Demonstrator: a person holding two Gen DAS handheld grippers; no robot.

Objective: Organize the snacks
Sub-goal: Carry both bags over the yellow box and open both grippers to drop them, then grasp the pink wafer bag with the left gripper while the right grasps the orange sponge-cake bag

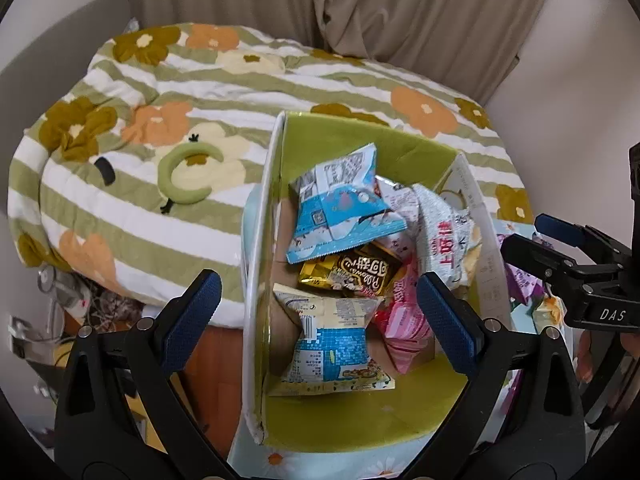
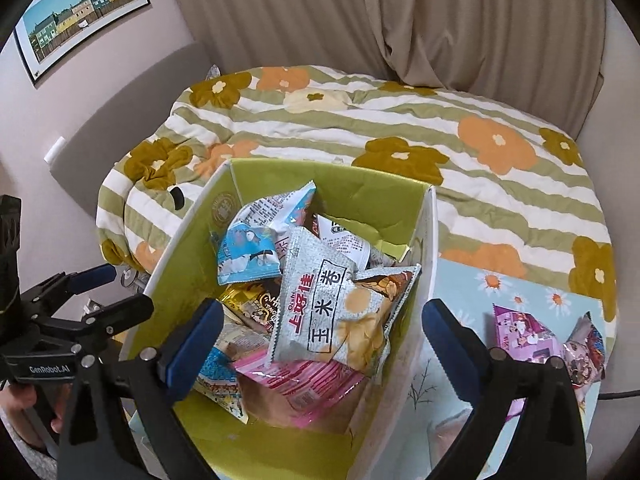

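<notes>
The left claw [image 1: 316, 312] hangs spread wide over a green-lined box [image 1: 360, 420] whose white left wall passes between its blue pads, gripping nothing. Inside lie a blue packet [image 1: 344, 216] at the far end, a gold packet [image 1: 352, 274] in the middle, a pale yellow-blue packet [image 1: 332, 352] nearest, a silver packet [image 1: 444, 240] and a pink one [image 1: 404, 324] right. The right claw [image 1: 532, 236] reaches in from the right, beyond the box, and a flowered striped quilt [image 1: 200, 92] covers the bed behind.

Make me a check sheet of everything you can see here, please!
Surface: pale blue flowered cloth beside a flowered quilt.
Job's things: green box holds several snack packets, a grey corn-roll bag on top; purple packets lie outside it on the cloth.
Clutter: tangle of small things by the bed.
Grippers: left gripper open, empty; right gripper open, empty.
Cables: dark cable at the right edge.
Surroundings: curtain, framed picture.
</notes>
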